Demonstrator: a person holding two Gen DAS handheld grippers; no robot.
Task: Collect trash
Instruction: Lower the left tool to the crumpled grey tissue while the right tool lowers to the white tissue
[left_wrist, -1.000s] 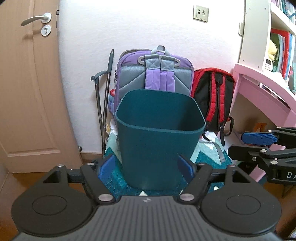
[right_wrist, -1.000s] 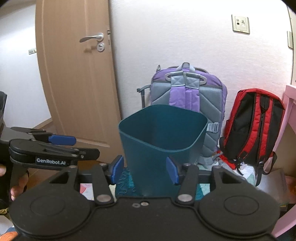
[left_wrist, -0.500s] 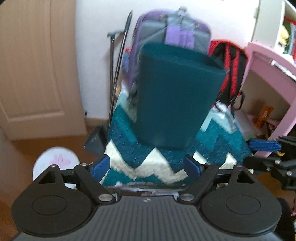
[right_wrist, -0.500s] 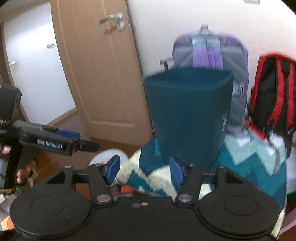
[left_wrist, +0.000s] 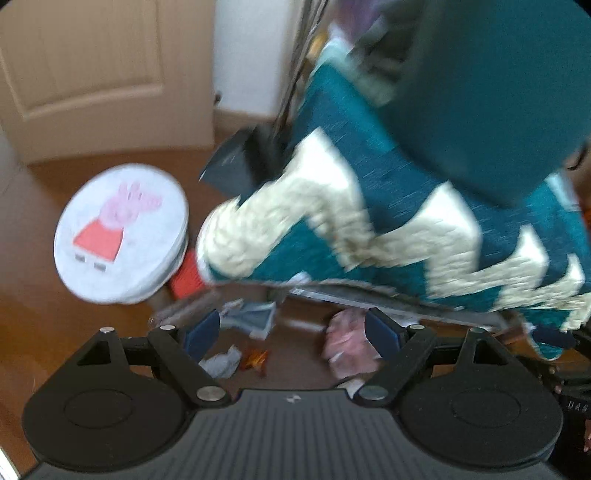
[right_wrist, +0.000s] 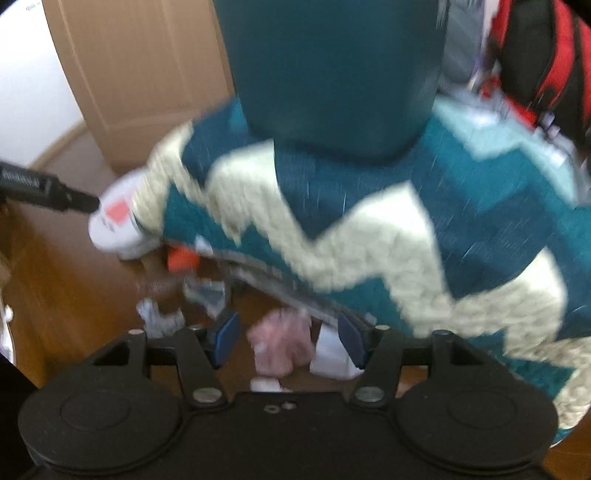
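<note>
Left gripper (left_wrist: 291, 334): jaws spread wide, holding nothing, pads clear of everything.
Right gripper (right_wrist: 286, 338): jaws wide apart, empty, touching nothing.
Trash: crumpled pink paper wad (left_wrist: 349, 350) (right_wrist: 280, 343) on the brown wooden floor (left_wrist: 55, 332), lower centre of both views; small crumpled white scrap (left_wrist: 221, 363) lower left.
Dark teal plastic bin (right_wrist: 332, 70): upper frame, upright on the teal-and-cream zigzag blanket (right_wrist: 369, 229).

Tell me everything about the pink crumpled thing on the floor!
The pink crumpled thing looks like scrunched paper or thin wrapper, pale pink with whitish patches, blurry here. It lies on the brown wooden floor, just in front of the zigzag blanket, beside a white scrap. No gripper touches it.
</note>
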